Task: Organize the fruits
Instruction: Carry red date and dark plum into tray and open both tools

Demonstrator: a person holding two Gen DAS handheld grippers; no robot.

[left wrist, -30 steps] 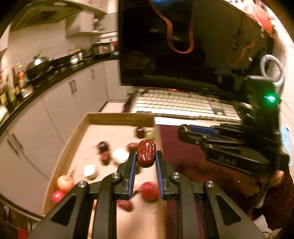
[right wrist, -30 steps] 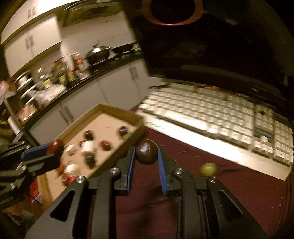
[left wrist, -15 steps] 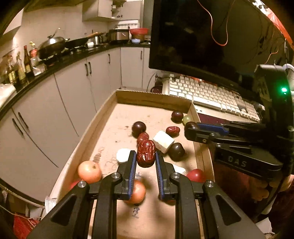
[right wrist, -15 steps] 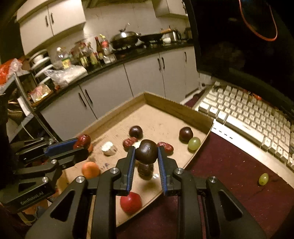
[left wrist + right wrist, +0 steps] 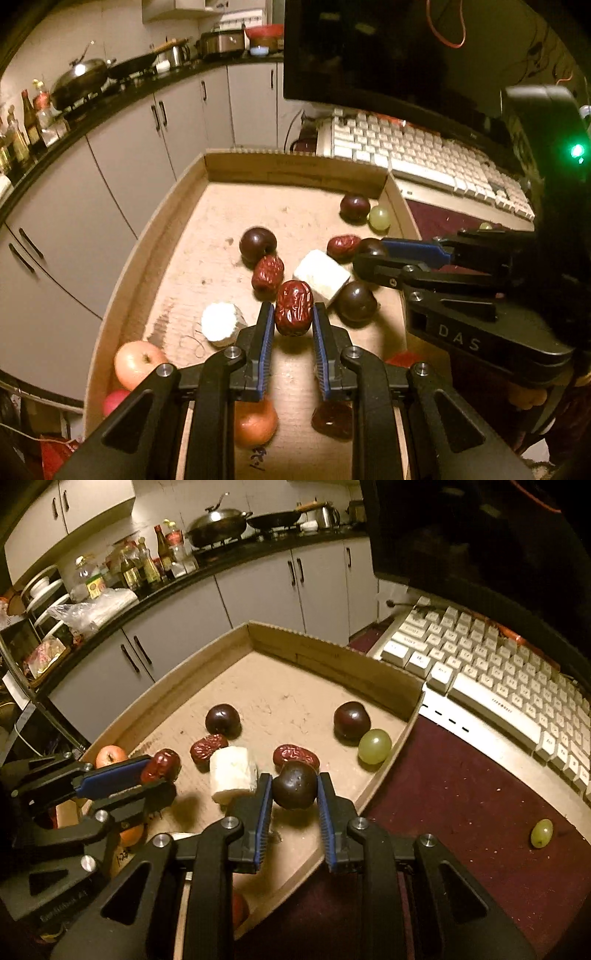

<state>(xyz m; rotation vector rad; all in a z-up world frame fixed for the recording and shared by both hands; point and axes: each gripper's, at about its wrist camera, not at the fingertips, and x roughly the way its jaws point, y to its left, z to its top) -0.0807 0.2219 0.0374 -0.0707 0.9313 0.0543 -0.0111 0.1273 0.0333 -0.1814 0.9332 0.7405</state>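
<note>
My left gripper (image 5: 293, 314) is shut on a wrinkled red date (image 5: 294, 307) and holds it over the cardboard tray (image 5: 147, 258). My right gripper (image 5: 294, 786) is shut on a dark plum (image 5: 294, 784) above the tray's (image 5: 332, 657) right part. In the tray lie dark plums (image 5: 257, 242), red dates (image 5: 267, 272), a green grape (image 5: 379, 217), white chunks (image 5: 320, 273) and small apples (image 5: 137, 362). The right gripper also shows in the left wrist view (image 5: 373, 254), the left one in the right wrist view (image 5: 162, 771).
A white keyboard (image 5: 498, 679) and a dark monitor (image 5: 480, 535) stand right of the tray. A loose green grape (image 5: 542, 832) lies on the dark red mat (image 5: 461, 812). Kitchen cabinets (image 5: 110, 166) lie beyond the tray's left edge.
Both grippers have swung left from the mat and keyboard to above the tray and come lower over it, each still holding its fruit.
</note>
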